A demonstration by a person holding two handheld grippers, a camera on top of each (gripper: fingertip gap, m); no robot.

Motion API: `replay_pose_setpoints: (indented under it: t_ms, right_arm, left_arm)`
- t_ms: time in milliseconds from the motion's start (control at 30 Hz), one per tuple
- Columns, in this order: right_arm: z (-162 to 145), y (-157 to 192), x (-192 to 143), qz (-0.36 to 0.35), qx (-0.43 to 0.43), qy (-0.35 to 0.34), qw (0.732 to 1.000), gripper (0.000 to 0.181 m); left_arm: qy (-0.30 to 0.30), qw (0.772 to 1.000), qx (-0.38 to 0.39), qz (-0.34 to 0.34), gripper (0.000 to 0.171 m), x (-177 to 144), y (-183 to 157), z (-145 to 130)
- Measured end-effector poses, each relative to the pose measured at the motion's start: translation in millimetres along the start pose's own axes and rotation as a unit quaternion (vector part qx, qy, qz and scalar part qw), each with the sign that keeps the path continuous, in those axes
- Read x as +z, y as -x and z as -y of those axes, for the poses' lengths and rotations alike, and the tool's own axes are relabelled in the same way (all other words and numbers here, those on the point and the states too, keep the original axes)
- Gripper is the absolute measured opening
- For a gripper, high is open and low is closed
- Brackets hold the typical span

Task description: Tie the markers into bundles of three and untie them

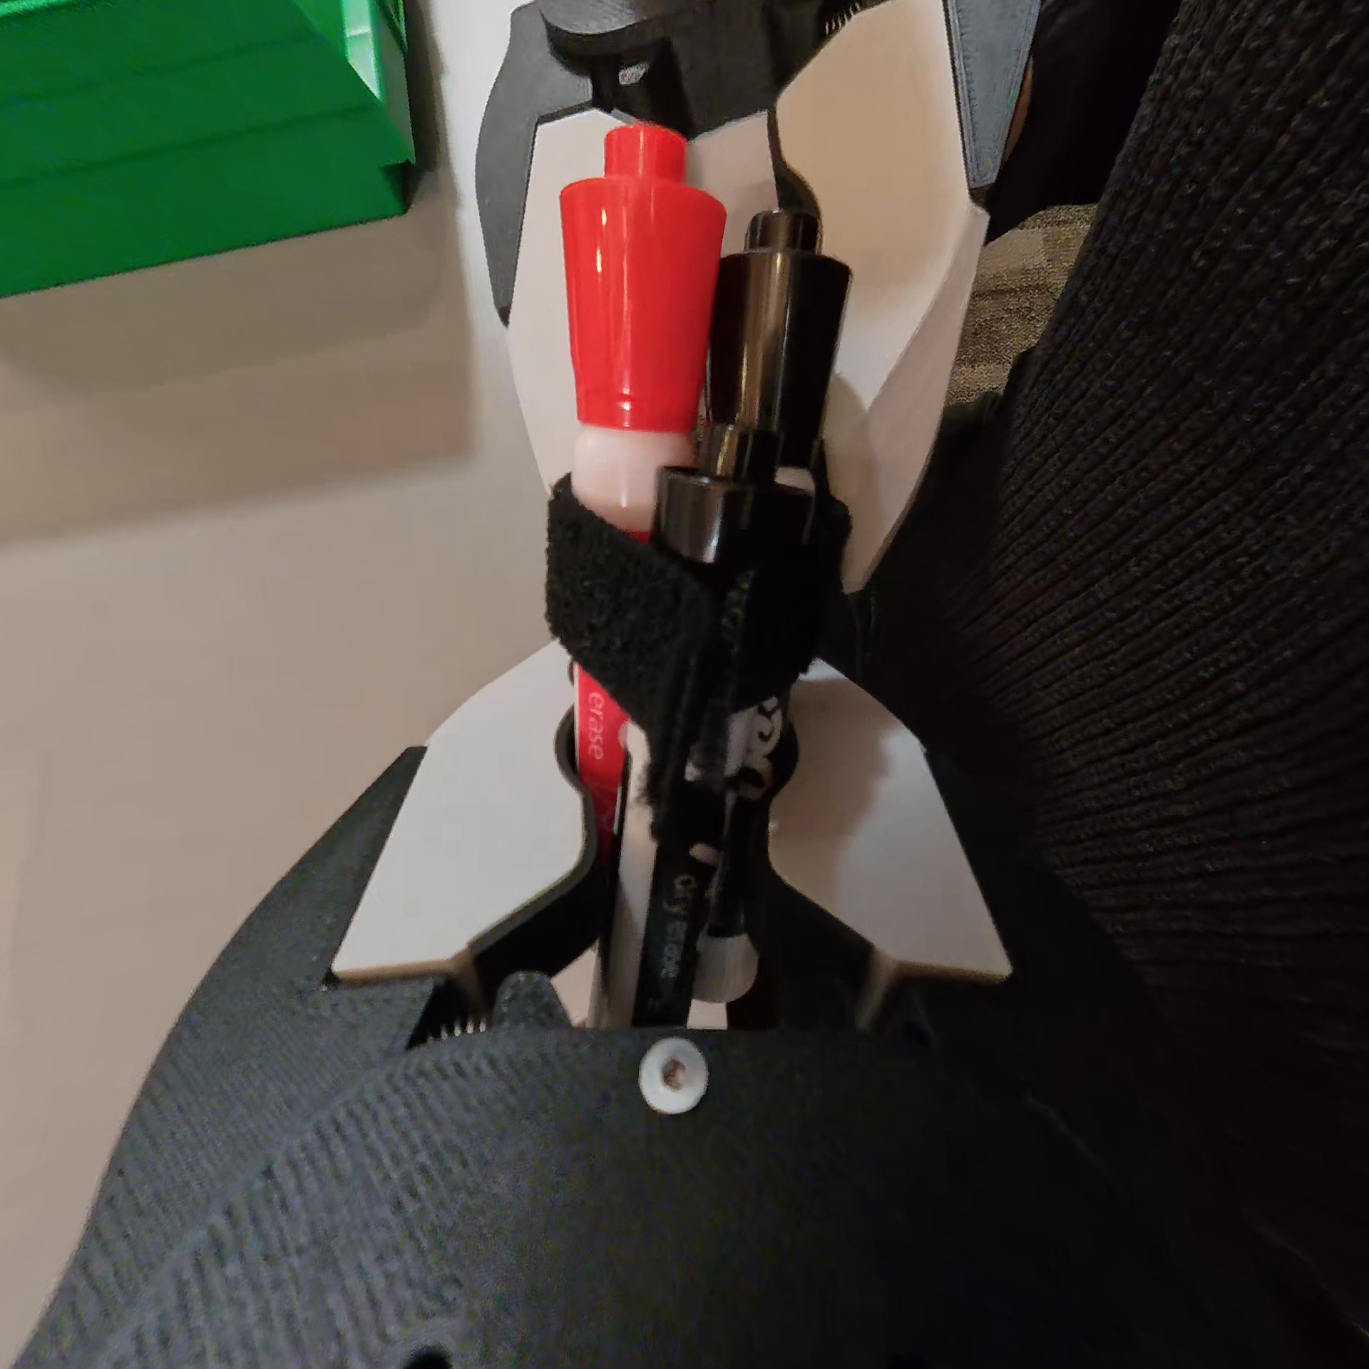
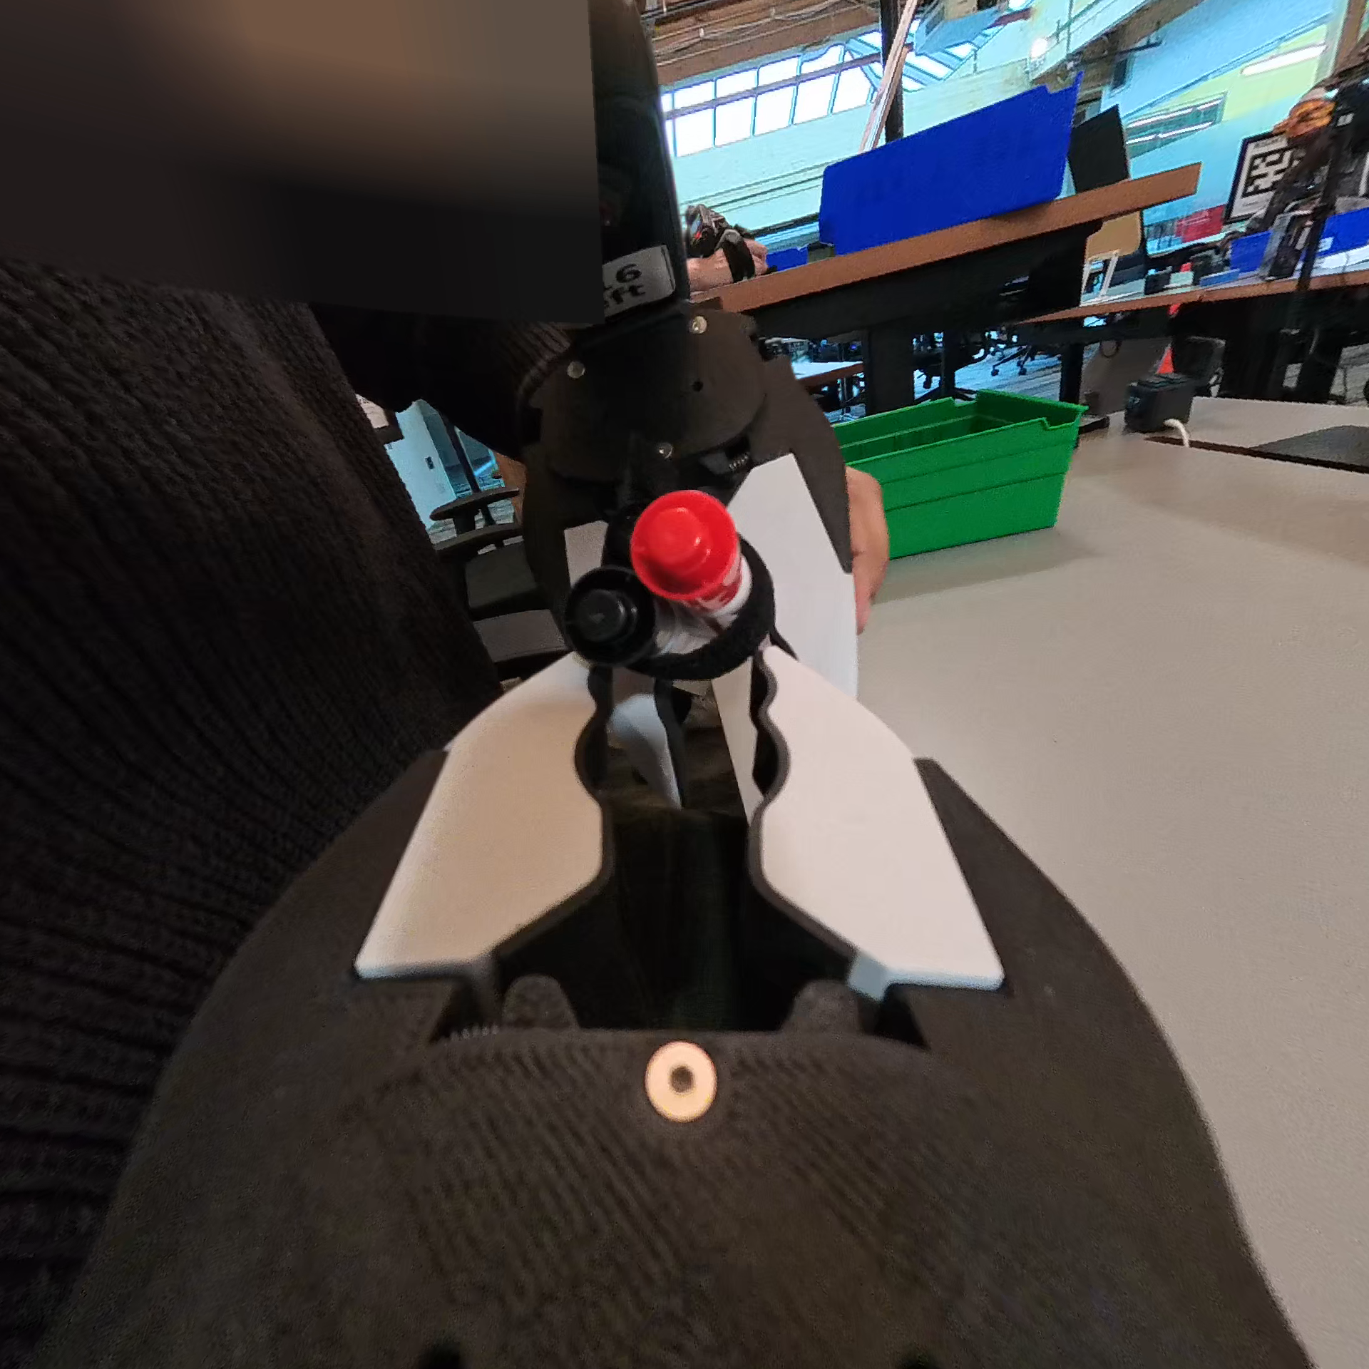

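The left gripper (image 1: 689,748) is clamped on a bundle of markers (image 1: 689,459), one red-capped and the others black-capped, held aloft above the tabletop (image 2: 1111,741) and close to the person's dark knitted sleeve (image 1: 1148,667). A black hook-and-loop strap (image 1: 630,615) wraps the barrels just below the caps, beyond the tips of the left fingers (image 1: 489,852), which pinch the barrels lower down. The right gripper (image 2: 678,704) comes in from the cap end; its fingers (image 2: 830,800) stand slightly apart and hold nothing, their tips just beneath the strap loop (image 2: 711,652) and perhaps touching it, though that is hard to tell. The step in hand appears to be working the strap, likely finding its free tail to peel it. To do it well, the left grip should stay firm so the markers do not slide out, while the right fingers close on the loose end alone, not the whole loop, and pull around the bundle. A green bin (image 2: 963,474) sits farther off on the tabletop.
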State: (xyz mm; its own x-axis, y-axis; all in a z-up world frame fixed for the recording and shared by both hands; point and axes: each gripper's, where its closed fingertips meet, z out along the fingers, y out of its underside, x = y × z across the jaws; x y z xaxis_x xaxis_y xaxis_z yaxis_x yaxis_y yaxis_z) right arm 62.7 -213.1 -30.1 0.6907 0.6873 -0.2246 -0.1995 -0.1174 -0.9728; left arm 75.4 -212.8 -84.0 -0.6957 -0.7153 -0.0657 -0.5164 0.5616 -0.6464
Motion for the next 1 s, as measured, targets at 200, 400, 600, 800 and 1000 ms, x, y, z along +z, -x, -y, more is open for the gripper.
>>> replay_pose_setpoints:
  t_ms: [200,400,600,800,1000]
  right_arm:
    - [-7.0,-4.4,1.1,-0.004,0.022,0.015,1.0,0.04]
    - [-11.3,-17.4,-3.7,-0.005,0.1,0.013,0.995,0.06]
    - [-5.9,-34.3,-13.9,-0.057,0.078,0.004,0.995,0.059]
    - [2.3,-25.5,-9.9,-0.069,0.012,0.001,0.998,0.054]
    - [-6.1,-14.5,3.4,-0.076,-0.038,0.039,0.996,0.045]
  left_arm:
    - [0.028,0.999,-0.013,-0.011,0.044,3.4,0.3,-8.5]
    - [0.084,0.995,-0.044,-0.014,0.043,8.0,3.8,-30.7]
    - [0.112,0.988,-0.099,-0.039,0.043,12.0,1.8,-45.4]
    - [0.143,0.981,-0.124,-0.042,0.043,14.7,0.7,-53.9]
    - [0.186,0.972,-0.126,-0.068,0.042,21.1,-11.3,-60.2]
